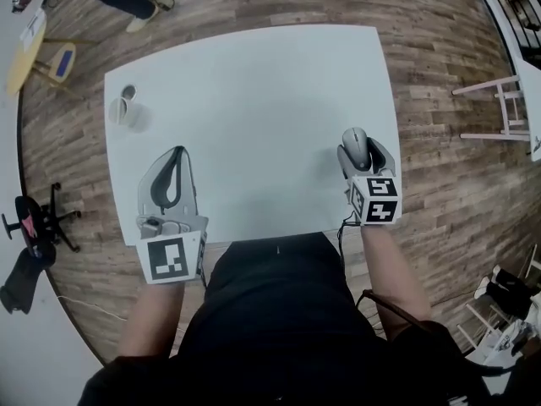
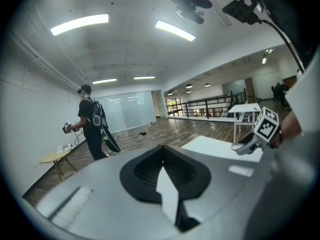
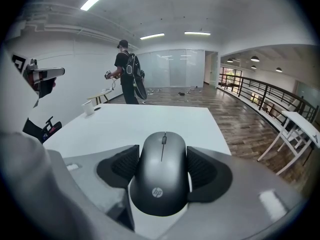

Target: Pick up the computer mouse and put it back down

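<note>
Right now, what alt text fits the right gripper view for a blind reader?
The right hand-held gripper is closed on a dark grey computer mouse, with a white table stretching ahead. A person wearing a backpack stands beyond the table.

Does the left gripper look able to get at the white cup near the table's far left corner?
Probably yes: only bare table lies between the left gripper and the cup, and its jaws hold nothing, though they are shut and would have to open.

One computer mouse [image 1: 355,137], one cup [image 1: 119,111], one white table [image 1: 254,100], plus two grippers: left gripper [image 1: 177,152], right gripper [image 1: 357,149].
</note>
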Tool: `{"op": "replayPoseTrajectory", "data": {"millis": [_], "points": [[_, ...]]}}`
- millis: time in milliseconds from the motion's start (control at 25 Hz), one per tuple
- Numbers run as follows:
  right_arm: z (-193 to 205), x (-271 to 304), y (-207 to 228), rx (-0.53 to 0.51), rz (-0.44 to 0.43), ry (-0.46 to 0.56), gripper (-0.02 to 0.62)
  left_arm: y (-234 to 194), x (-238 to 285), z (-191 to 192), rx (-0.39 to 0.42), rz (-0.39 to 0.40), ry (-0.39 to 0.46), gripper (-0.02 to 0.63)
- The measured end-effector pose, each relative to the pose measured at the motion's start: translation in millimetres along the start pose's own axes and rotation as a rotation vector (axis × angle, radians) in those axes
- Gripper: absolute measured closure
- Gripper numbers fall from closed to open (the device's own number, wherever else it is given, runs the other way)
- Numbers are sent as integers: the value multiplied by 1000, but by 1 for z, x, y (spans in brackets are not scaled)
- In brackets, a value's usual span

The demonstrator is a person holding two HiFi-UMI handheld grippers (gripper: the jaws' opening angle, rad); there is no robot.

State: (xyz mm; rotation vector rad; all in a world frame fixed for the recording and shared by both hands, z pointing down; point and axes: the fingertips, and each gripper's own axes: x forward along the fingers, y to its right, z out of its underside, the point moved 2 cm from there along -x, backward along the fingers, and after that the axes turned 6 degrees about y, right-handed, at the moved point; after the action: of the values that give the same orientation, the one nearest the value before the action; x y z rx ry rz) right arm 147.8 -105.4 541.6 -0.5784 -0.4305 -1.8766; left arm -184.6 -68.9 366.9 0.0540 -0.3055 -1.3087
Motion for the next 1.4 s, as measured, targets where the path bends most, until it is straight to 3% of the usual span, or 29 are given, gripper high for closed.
{"op": "replayPoseTrajectory", "data": {"millis": [600,1280,1400], "points": [[24,9,11,30,10,-52,298,15,12,20,-26,59,-41,598],[48,21,9,16,2,-109,298,29,11,41,-75,58,-120,598],[50,24,8,9,2,-115,298,25,10,48,-47,66,-122,598]]}}
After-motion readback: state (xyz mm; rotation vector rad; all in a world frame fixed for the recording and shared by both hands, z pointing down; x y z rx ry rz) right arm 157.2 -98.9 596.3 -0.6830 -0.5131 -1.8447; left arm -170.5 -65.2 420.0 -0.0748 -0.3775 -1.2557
